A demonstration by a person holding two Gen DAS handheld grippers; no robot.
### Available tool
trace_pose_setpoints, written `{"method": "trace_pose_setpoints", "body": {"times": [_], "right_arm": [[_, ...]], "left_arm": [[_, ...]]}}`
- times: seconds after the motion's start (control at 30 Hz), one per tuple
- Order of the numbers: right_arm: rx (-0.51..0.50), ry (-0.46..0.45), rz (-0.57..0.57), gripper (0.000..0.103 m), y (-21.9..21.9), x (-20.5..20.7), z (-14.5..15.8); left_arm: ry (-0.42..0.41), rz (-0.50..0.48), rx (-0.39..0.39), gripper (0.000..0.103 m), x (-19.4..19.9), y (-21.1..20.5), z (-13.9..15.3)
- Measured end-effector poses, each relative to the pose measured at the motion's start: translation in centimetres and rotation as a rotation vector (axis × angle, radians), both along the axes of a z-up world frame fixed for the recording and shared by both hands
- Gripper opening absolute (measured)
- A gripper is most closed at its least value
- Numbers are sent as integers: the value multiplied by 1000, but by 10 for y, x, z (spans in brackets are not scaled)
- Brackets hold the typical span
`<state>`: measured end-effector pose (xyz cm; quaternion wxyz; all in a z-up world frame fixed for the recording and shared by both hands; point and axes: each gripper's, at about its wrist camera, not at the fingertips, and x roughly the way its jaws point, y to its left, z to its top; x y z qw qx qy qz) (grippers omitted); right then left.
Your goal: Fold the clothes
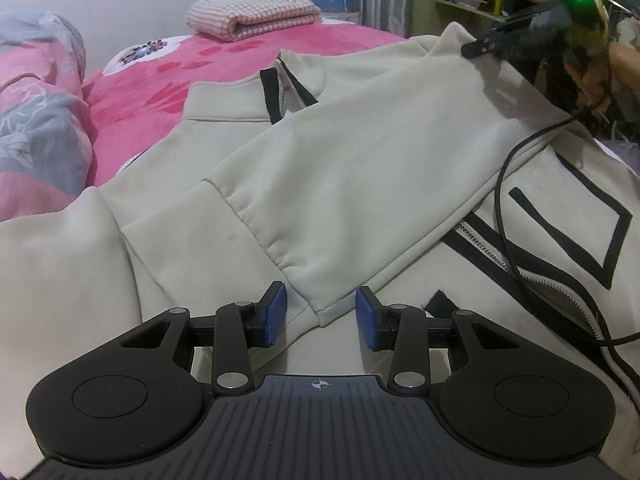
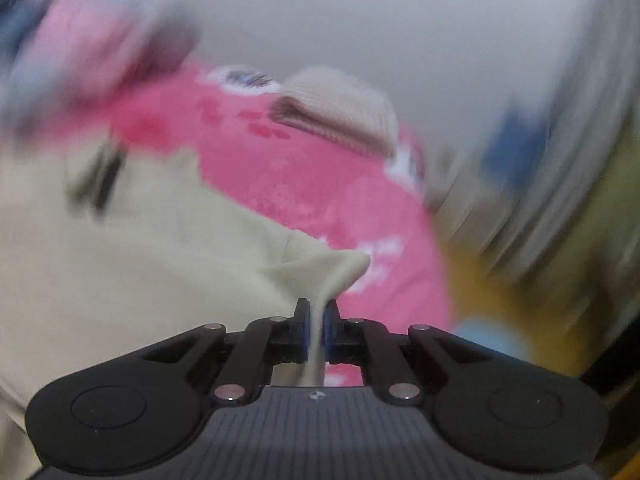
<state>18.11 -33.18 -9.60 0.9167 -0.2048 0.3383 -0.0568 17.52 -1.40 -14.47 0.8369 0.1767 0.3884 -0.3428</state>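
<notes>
1. On the bed, over a pink blanket point(image 1: 168, 92): a cream jacket point(image 1: 360, 152) with black trim, spread flat, zip point(image 1: 532, 280) partly undone.
2. Across the jacket's front: one sleeve point(image 1: 340, 184) folded over, cuff point(image 1: 304, 288) end lying between the pads of the left tongs point(image 1: 321, 317).
3. Left tongs: partly open, blue pads either side of the cuff (whether they press on it, cannot tell).
4. Right tongs point(image 2: 316, 330): clamped tight on a pinch of cream cloth point(image 2: 324, 276), pulled up into a peak; view heavily blurred.
5. At the far end of the bed: a folded checked towel point(image 1: 254, 14); at the left, a rumpled floral quilt point(image 1: 40, 120).
6. Over the jacket's right side: a black cable point(image 1: 516, 216) trailing.
</notes>
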Motion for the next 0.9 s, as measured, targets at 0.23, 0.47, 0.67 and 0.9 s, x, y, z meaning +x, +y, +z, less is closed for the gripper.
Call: {"method": "trace_pose_setpoints", "body": {"times": [0.23, 0.47, 0.67, 0.9], "right_arm": [[-402, 69, 24, 7, 20, 18, -69], [-109, 37, -164, 41, -29, 28, -23], [747, 39, -403, 42, -131, 21, 8], [1170, 99, -446, 35, -163, 12, -38]], "left_arm": [[-6, -10, 3, 38, 0, 0, 0], [-5, -11, 0, 38, -1, 1, -1], [-2, -5, -7, 38, 0, 1, -1], [69, 63, -109, 38, 6, 23, 24]]}}
